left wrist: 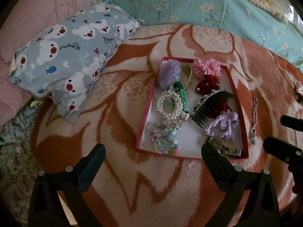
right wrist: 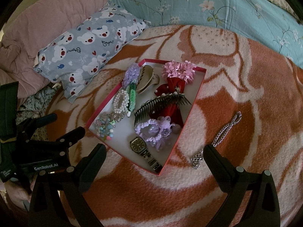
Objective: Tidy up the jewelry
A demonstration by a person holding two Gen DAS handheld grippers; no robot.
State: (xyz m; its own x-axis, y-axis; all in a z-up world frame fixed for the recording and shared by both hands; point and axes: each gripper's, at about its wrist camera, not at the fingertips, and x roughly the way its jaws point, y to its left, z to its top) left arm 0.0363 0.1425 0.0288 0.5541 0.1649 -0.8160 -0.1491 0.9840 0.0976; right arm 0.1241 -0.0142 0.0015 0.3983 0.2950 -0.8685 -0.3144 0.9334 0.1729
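On the orange-and-cream blanket (right wrist: 246,75) sits the red box (right wrist: 197,98), and nearly all the jewelry already lies inside it: a wristwatch (right wrist: 141,145) at its near edge, a lilac scrunchie (right wrist: 151,132) just behind the watch, a dark hair comb (right wrist: 161,102) across the middle, a pearl bracelet (right wrist: 121,102) along the left side with beaded pieces (right wrist: 105,126) nearer the front, and purple and pink fabric flowers at the far end. The one piece plainly outside the box is the silver chain (right wrist: 223,132), stretched on the blanket just beside the box's right wall; a small dark item at the edge of the left wrist view is too unclear to name. Judging from this, the sorting is close to done and the step in hand is collecting the chain. The right gripper (right wrist: 155,151) hovers in front of the box with its jaws spread wide and nothing between them, its right finger close over the chain's near end. The left gripper (left wrist: 151,151) is likewise spread and empty, in front of the box's near edge. The next move probably calls for shifting the right gripper rightward of the box, centring the jaws over the chain, lowering into the soft blanket and pinching a bunch of links, since a thin limp chain could slip free.
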